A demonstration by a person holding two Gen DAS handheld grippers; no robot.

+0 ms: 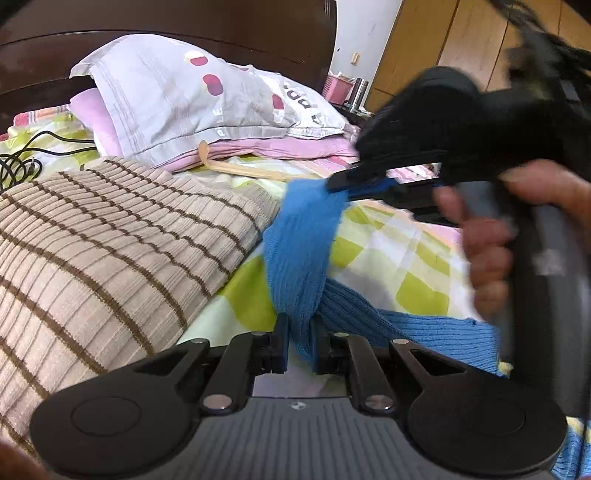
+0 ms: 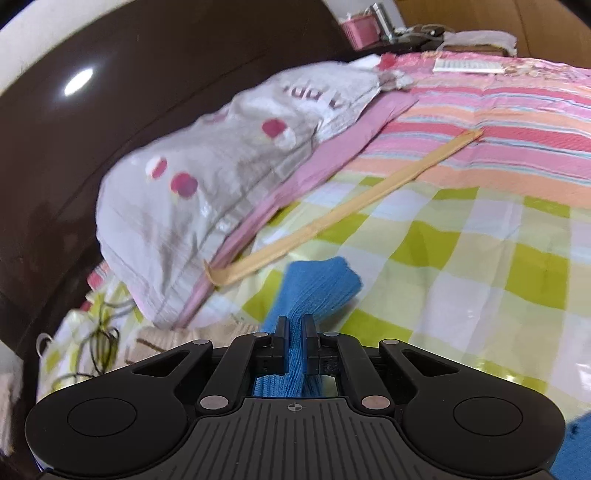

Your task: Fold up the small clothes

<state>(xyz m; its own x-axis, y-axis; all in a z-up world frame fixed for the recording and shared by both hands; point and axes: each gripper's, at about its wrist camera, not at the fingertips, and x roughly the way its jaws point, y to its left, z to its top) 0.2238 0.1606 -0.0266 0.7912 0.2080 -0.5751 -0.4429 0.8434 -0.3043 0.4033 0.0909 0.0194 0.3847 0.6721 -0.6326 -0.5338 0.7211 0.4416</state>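
Observation:
A blue knit garment (image 1: 299, 251) hangs stretched above the checked bedsheet (image 1: 388, 258). My left gripper (image 1: 298, 332) is shut on its lower bunched part. My right gripper (image 1: 343, 182), seen from the side in the left wrist view with a hand on its handle, is shut on the garment's upper end. In the right wrist view the right gripper (image 2: 294, 332) pinches the blue knit (image 2: 317, 284), whose free end sticks out past the fingertips. More blue knit (image 1: 443, 328) trails to the right over the bed.
A beige sweater with brown stripes (image 1: 103, 258) lies at the left. A grey pillow with red spots (image 1: 192, 99) sits on pink bedding against the dark headboard (image 1: 184, 22). A tan strip (image 2: 351, 206) crosses the sheet. Black cable (image 1: 18, 166) lies far left.

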